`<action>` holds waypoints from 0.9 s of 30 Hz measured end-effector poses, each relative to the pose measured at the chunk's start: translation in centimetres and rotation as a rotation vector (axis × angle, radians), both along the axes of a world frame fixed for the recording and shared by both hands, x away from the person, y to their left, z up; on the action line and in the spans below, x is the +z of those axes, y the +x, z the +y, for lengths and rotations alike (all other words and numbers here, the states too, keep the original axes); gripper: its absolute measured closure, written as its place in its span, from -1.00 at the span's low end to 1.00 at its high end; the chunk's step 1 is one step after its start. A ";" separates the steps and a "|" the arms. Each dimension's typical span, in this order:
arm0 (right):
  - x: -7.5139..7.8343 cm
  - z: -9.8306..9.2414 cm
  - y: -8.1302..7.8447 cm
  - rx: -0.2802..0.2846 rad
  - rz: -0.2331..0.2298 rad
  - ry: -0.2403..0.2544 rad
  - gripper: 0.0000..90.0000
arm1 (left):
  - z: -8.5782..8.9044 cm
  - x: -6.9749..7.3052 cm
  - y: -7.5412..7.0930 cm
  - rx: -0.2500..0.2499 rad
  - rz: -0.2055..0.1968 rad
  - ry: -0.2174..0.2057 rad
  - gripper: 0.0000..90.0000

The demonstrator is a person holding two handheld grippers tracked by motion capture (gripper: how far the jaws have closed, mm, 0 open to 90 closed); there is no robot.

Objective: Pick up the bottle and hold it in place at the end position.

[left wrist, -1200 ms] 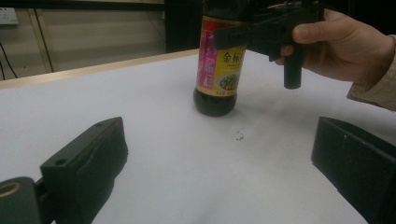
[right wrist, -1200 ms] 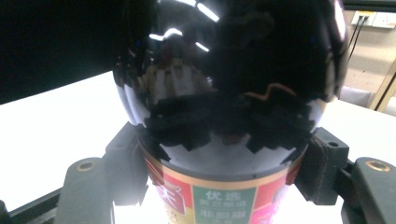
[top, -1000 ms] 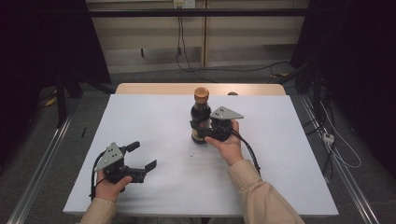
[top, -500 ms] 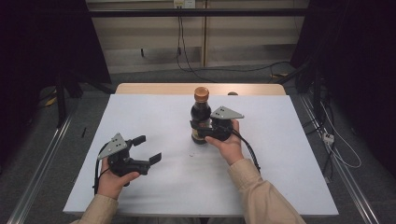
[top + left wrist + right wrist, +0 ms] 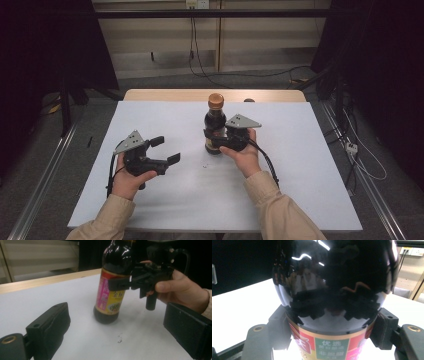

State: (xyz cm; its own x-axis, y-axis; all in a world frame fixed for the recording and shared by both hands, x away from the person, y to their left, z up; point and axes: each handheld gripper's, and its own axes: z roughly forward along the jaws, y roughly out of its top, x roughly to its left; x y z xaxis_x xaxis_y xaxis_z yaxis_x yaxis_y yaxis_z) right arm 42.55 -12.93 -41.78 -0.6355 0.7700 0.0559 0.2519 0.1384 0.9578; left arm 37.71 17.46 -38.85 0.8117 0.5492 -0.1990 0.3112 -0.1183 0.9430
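Black two-jaw left gripper (image 5: 162, 152) near the table's front, jaws wide, empty | dark glass sauce bottle (image 5: 215, 125) upright mid-table, clamped by right gripper (image 5: 214, 139) | step: steadying bottle | next: likely left reaches orange cap (image 5: 216, 101)

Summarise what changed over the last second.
The left tool, jaws open and empty, moved up the high view and rightward, toward the bottle. Nothing was grabbed or released. The right tool stayed clamped on the upright bottle on the table.
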 end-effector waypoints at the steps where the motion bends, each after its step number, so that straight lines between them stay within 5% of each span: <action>1: 0.0 0.0 0.0 0.001 0.002 0.001 -0.33 | -0.2 0.1 0.2 -0.001 0.001 0.005 -0.89; 8: 0.0 0.0 0.0 0.000 0.003 0.001 -0.33 | -1.0 1.2 1.2 -0.016 0.001 0.024 -0.93; 11: -0.1 0.0 0.0 -0.001 -0.001 0.004 -0.33 | -1.4 1.6 1.5 -0.048 0.040 0.011 -0.92; 14: 0.0 0.0 0.0 0.000 0.001 0.003 -0.33 | -1.8 2.0 1.9 -0.044 0.025 0.043 -0.92; 22: -0.1 0.0 0.0 0.000 0.001 0.004 -0.33 | -2.3 2.4 2.7 -0.069 0.029 0.016 -0.80; 27: -0.1 0.0 0.0 -0.001 0.001 0.006 -0.33 | -3.0 2.9 2.9 -0.085 0.017 0.036 -0.67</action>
